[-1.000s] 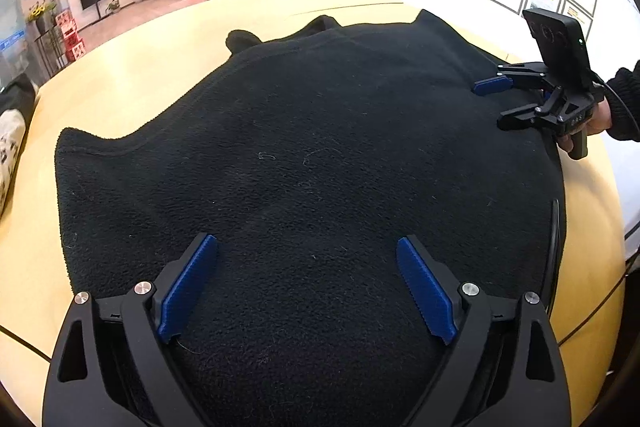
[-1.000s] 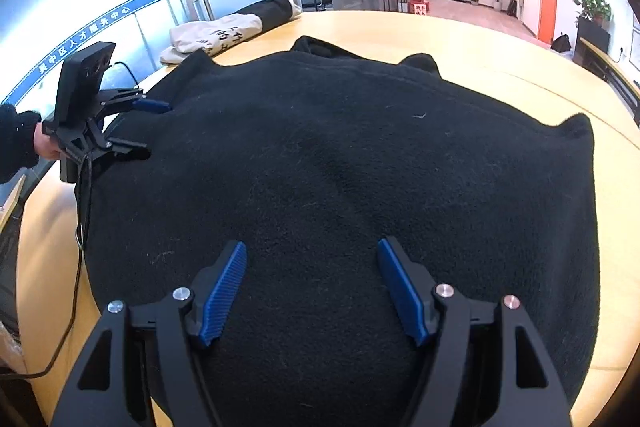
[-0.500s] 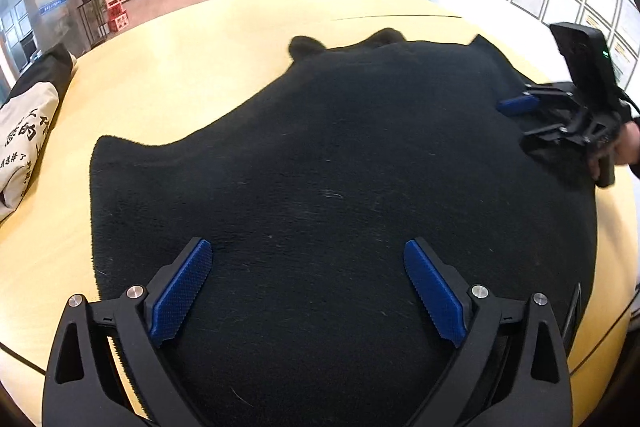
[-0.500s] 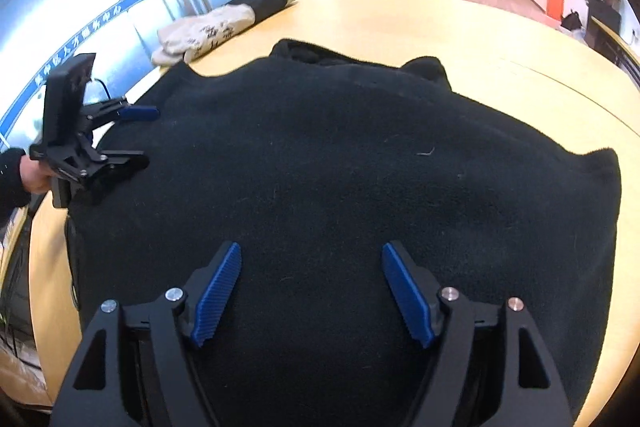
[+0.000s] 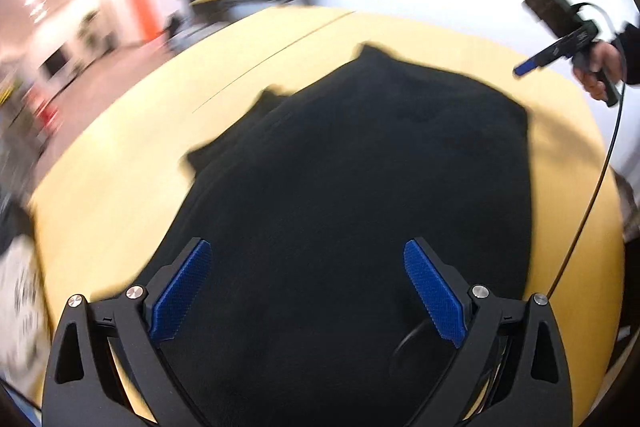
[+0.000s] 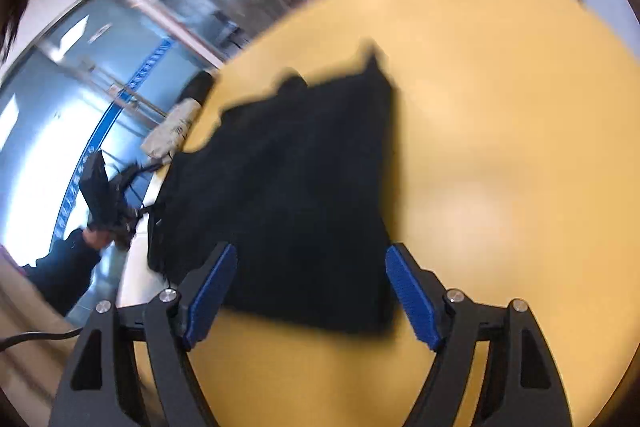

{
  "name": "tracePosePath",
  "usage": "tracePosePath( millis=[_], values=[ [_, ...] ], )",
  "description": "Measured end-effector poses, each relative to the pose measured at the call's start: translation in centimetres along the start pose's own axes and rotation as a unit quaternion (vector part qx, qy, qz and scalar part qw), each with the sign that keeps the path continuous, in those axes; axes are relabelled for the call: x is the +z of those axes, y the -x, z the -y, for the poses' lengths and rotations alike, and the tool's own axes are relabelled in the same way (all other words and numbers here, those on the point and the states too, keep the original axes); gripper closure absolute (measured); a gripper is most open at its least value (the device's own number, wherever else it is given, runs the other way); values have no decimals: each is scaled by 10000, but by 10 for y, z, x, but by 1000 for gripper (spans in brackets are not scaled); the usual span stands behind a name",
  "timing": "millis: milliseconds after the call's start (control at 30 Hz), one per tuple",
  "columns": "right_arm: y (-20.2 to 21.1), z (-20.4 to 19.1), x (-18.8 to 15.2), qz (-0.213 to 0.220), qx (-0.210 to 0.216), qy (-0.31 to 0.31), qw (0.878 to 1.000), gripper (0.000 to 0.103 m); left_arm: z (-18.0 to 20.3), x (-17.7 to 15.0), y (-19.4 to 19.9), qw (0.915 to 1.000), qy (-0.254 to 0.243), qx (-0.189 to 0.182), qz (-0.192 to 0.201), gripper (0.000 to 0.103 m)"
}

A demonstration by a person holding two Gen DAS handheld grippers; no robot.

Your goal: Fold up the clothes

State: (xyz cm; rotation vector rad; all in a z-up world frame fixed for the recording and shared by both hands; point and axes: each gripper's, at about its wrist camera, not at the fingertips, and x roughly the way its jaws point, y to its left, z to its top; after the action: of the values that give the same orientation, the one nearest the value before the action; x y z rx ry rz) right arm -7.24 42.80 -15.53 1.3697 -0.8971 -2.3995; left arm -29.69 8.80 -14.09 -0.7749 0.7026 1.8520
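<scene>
My left gripper (image 5: 307, 291) is spread wide, its blue pads (image 5: 182, 291) apart and holding nothing, poised over the near part of the black fleece garment (image 5: 360, 195). The garment lies flat on the round yellow table (image 5: 120, 163), filling the middle of my left wrist view from about six o'clock up to twelve, with a small corner sticking out at its far edge and another flap at roughly ten o'clock. At two o'clock in that view I see my right gripper (image 5: 524, 68), gripped in my right hand (image 5: 598, 67), lifted off the cloth and over the bare table edge; only one blue fingertip shows clearly there, and a thin black cable (image 5: 592, 187) trails down from it along the right side. From the right wrist view, my right gripper (image 6: 312, 291) is plainly splayed and empty, its pads (image 6: 414, 297) well apart, with the garment (image 6: 288, 187) lying on the table (image 6: 500, 167) beyond them toward eleven o'clock. At nine o'clock in that view my left gripper (image 6: 120, 195) sits blurred at the garment's edge. A pale folded cloth (image 6: 172, 131) rests on the table rim near ten o'clock. Both views are smeared by motion.
</scene>
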Motion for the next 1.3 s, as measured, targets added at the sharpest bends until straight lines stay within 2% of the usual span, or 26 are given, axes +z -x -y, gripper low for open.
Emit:
tracePosePath(
  millis=[100,200,333,467,567,633,767,867,1000,1167,1300],
  values=[
    [-6,12,-31,-374,-228,-253,9987,22,1,8,-29,9993,-286,-186,-137,4],
    [-27,18,-44,-483,-445,-459,9968,22,6,18,-64,9968,-537,-491,-323,4],
    [-49,17,-35,-284,-569,-647,9959,23,22,8,-77,9917,-854,-734,-613,4],
    [-65,11,-24,-96,-461,-864,9951,24,19,0,-80,9918,-652,-877,-661,1],
    [-79,5,-18,34,-305,-956,9949,39,20,-1,-82,9918,-597,-887,-694,0],
    [-89,5,-15,-1,-176,-1101,9938,62,21,-1,-83,9920,-569,-886,-693,0],
    [-96,0,-11,196,29,-1476,9889,73,24,-1,-85,9924,-513,-885,-691,0],
    [-83,-8,-2,682,530,-1605,9832,77,26,-1,-86,9926,-471,-884,-690,0],
    [-60,-40,24,1136,1114,-1169,9803,78,28,3,-92,9930,-408,-870,-692,0],
    [-44,-82,52,1151,1924,-507,9732,78,45,26,-106,9946,-310,-760,-627,0],
    [-46,-117,58,869,2427,-101,9661,78,74,59,-124,9951,-267,-773,-559,0]
  ],
)
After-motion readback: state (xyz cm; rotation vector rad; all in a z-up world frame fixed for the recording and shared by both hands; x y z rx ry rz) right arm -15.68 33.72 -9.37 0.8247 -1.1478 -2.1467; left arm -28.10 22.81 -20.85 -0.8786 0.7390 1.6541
